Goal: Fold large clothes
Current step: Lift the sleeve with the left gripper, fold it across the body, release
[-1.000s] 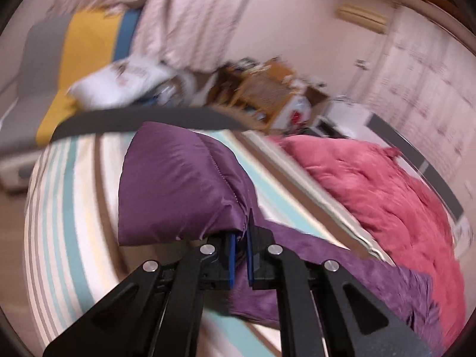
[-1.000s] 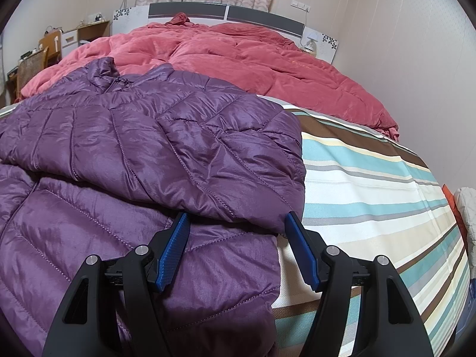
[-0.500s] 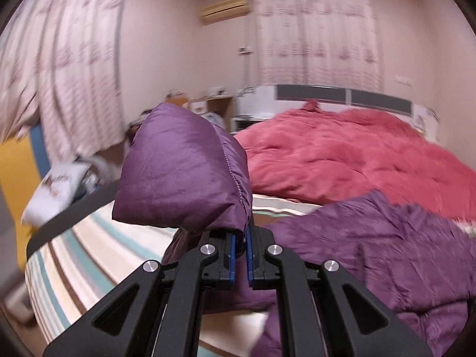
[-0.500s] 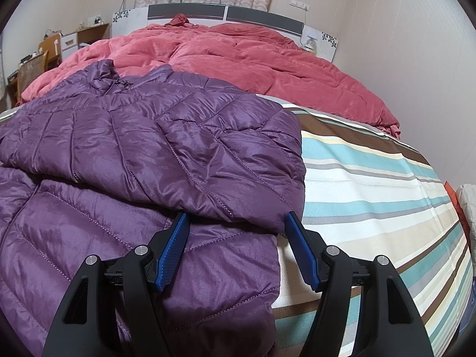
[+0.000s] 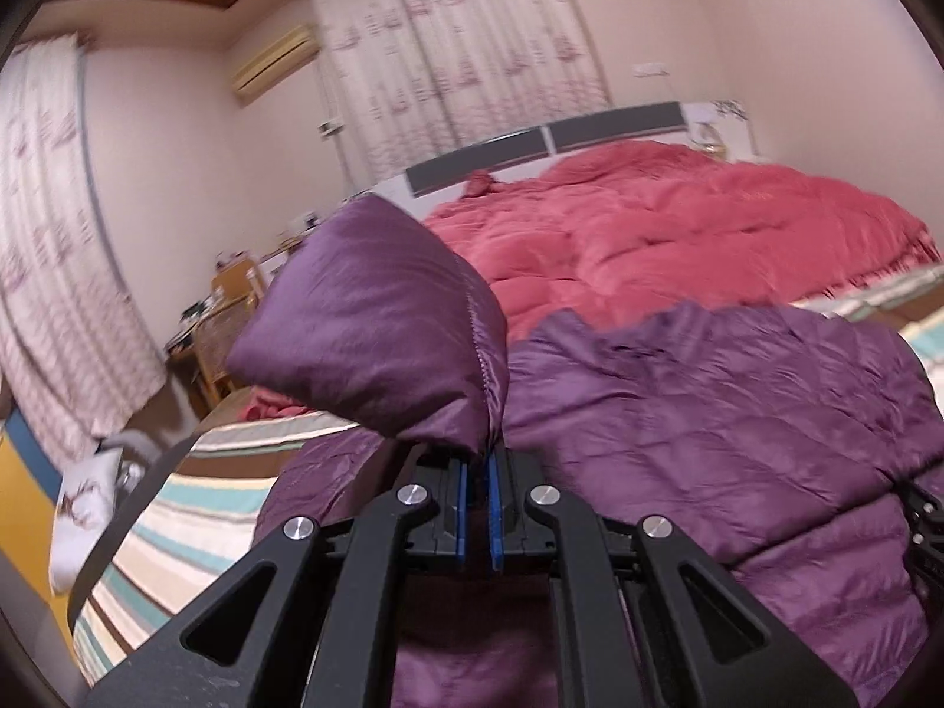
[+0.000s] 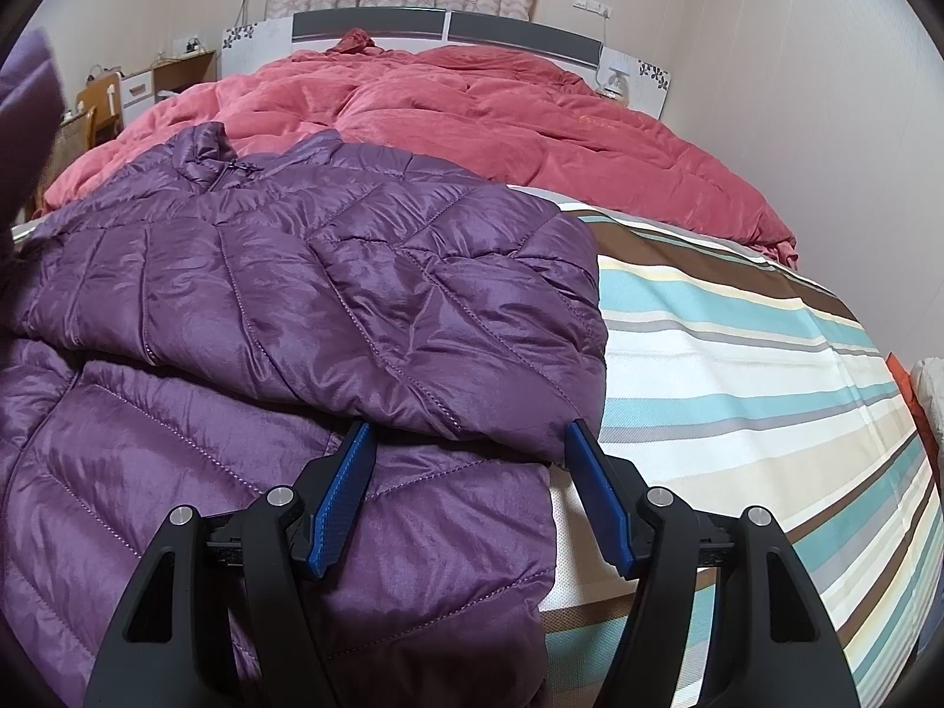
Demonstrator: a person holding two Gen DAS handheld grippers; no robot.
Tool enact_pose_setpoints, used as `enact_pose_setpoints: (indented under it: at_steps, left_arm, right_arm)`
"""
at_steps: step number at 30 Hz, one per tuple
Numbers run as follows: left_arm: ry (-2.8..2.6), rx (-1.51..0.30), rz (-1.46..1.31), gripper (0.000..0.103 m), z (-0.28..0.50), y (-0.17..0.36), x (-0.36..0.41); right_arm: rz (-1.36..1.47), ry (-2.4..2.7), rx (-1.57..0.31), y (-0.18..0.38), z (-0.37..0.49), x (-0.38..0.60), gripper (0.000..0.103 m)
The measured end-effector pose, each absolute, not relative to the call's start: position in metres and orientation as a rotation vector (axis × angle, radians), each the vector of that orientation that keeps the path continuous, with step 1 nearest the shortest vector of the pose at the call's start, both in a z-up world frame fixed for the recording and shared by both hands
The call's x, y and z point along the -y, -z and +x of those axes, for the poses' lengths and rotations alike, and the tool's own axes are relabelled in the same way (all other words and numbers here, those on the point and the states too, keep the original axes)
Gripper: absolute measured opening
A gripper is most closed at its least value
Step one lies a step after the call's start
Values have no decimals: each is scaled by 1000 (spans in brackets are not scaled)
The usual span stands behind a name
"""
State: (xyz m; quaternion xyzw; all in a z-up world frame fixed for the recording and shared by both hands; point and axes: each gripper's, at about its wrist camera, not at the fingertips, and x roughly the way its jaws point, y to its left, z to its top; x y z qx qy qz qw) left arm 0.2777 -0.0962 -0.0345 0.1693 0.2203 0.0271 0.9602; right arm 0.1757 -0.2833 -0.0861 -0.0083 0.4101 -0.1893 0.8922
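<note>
A purple quilted puffer jacket point(image 6: 283, 318) lies on the striped bed sheet point(image 6: 737, 354), its right sleeve folded across the body. My left gripper point(image 5: 479, 472) is shut on the cuff end of the other purple sleeve point(image 5: 377, 336) and holds it up above the jacket body point(image 5: 708, 425). That lifted sleeve shows at the far left edge of the right wrist view point(image 6: 29, 82). My right gripper point(image 6: 469, 442) is open, its blue pads on either side of the folded sleeve's end, low over the jacket.
A red duvet point(image 6: 472, 112) is heaped at the head of the bed below the headboard point(image 6: 425, 26). A wooden chair and desk point(image 5: 230, 307) stand left of the bed. A white pillow point(image 5: 82, 507) lies by the left bed edge. Curtains hang behind.
My left gripper has swung to the right with the sleeve, from facing the left side of the room to facing the headboard. The right gripper has stayed put, open.
</note>
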Motion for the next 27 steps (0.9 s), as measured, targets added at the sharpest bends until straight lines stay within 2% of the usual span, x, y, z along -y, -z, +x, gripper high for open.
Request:
enact_pose_setpoints:
  at_steps: [7,17,20,21,23,24,25,27]
  left_arm:
    - [36,-463,432,5,262,44,144]
    - [131,-551,612,5,254,86,189]
    - [169,-556,635,8,249,89,194]
    - [186,-557,640,13,246,90,196]
    - [229,-547,652,30,239,89,201]
    - [241,-531,654,49,236,87,203]
    - [262,-499,649,56,227,81,203]
    - [312,-486,626,56,213,72,199]
  right_arm:
    - [-19,393,-851,86,175,283,66]
    - [-11,391,-852,86,175,284,66]
    - [-5,389,-854,87,175,285,66]
    - [-3,389,-854,87,175,284,66]
    - [-4,391,-854,87,176,285,67]
    - [-1,391,-854,87,176,285,67]
    - [2,390,-854,87,176,285,67]
    - [10,387,-852,86,175,286,67]
